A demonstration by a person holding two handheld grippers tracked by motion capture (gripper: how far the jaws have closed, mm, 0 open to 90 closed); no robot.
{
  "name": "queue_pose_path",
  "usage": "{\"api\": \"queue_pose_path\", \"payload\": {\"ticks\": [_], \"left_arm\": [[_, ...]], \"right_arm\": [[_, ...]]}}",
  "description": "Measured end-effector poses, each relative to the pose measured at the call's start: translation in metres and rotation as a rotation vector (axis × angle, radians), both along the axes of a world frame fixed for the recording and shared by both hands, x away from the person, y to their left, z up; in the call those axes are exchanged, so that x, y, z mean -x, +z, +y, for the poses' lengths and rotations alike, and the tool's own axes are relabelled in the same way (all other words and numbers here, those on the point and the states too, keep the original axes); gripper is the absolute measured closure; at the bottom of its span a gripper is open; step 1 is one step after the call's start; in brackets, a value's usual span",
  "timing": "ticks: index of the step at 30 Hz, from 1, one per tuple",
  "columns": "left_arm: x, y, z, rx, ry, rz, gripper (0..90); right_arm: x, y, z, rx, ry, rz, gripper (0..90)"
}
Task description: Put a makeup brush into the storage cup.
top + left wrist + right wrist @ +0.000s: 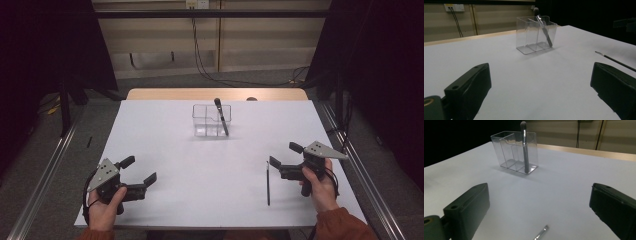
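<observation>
On the white table [200,170], near the person's right edge: a thin dark makeup brush [268,183] lying flat, just beside the right gripper [284,158], not touched. Right gripper held low over the table, jaws spread wide, nothing between them. Left gripper [139,170] at the near left corner, jaws likewise spread and empty, well apart from the thin brush. Farther back, at mid-table: a clear plastic organizer [212,120] with compartments, a second, dark-headed brush [220,116] leaning inside its right end compartment, head up.
</observation>
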State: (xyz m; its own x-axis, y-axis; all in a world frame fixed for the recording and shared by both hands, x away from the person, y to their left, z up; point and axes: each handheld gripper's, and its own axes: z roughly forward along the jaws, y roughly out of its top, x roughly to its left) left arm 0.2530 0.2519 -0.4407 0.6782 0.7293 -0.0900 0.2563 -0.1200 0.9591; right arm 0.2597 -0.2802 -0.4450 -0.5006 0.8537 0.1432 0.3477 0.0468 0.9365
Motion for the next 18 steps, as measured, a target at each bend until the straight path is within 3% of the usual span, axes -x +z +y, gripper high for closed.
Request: {"api": "queue_pose_path", "payload": {"ticks": [5,14,18], "left_arm": [[0.002,0.001,-0.001,-0.01,-0.002,-0.007,3.1],[0.004,0.004,-0.001,0.0,0.003,-0.017,3.0],[0.004,0.004,-0.002,-0.005,0.0,-0.017,3.0]], "right_arm": [[0.01,-0.002,-0.002,0.007,-0.009,0.015,3.5],[0.032,0.0,-0.009,0.004,-0.03,-0.018,4.1],[0.038,-0.006,-0.011,0.021,-0.02,0.006,4.1]]}}
